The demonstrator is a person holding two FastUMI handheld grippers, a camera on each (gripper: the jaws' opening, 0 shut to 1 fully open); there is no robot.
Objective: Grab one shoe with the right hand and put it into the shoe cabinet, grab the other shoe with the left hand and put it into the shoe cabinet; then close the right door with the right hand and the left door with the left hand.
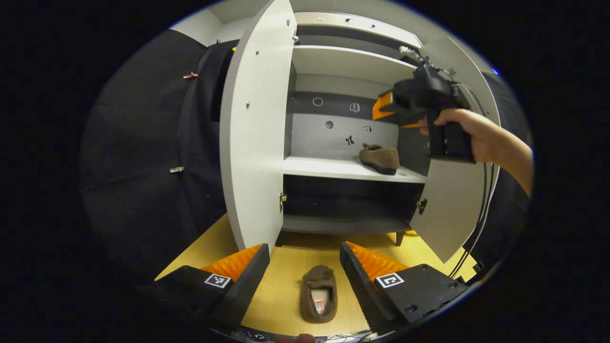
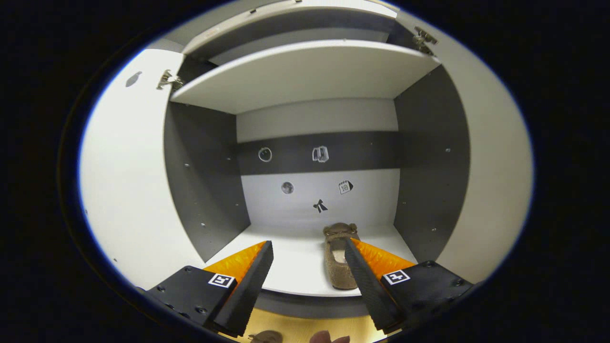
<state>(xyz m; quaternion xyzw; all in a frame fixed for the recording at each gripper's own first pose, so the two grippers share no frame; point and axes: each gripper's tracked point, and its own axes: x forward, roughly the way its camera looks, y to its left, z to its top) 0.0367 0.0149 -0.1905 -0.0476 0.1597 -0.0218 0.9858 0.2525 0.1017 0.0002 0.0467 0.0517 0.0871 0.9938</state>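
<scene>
Shoes first: we see one brown shoe (image 1: 380,158) lying on the middle shelf (image 1: 333,167) of the shoe cabinet (image 1: 350,62), toward that shelf's right end and near its front edge. In the right gripper view the same shoe (image 2: 339,259) lies lengthwise, toe toward the back wall, partly behind our right finger.

We hold the right gripper (image 2: 307,281) in front of the shelf's front edge with its fingers spread wide and nothing between them; the shoe is off to the right of the gap, not gripped. In the left gripper view we see that gripper (image 1: 419,102) raised in a hand (image 1: 469,133) above and to the right of the shelved shoe, well apart from it.

The other shoe (image 1: 319,294) lies on the wooden floor (image 1: 286,286) before the cabinet, opening upward. Our left gripper (image 1: 305,276) hangs over it with fingers wide apart, and the shoe shows in the gap between them, untouched.

Both the left door (image 1: 252,143) and the right door (image 1: 452,209) stand open.
</scene>
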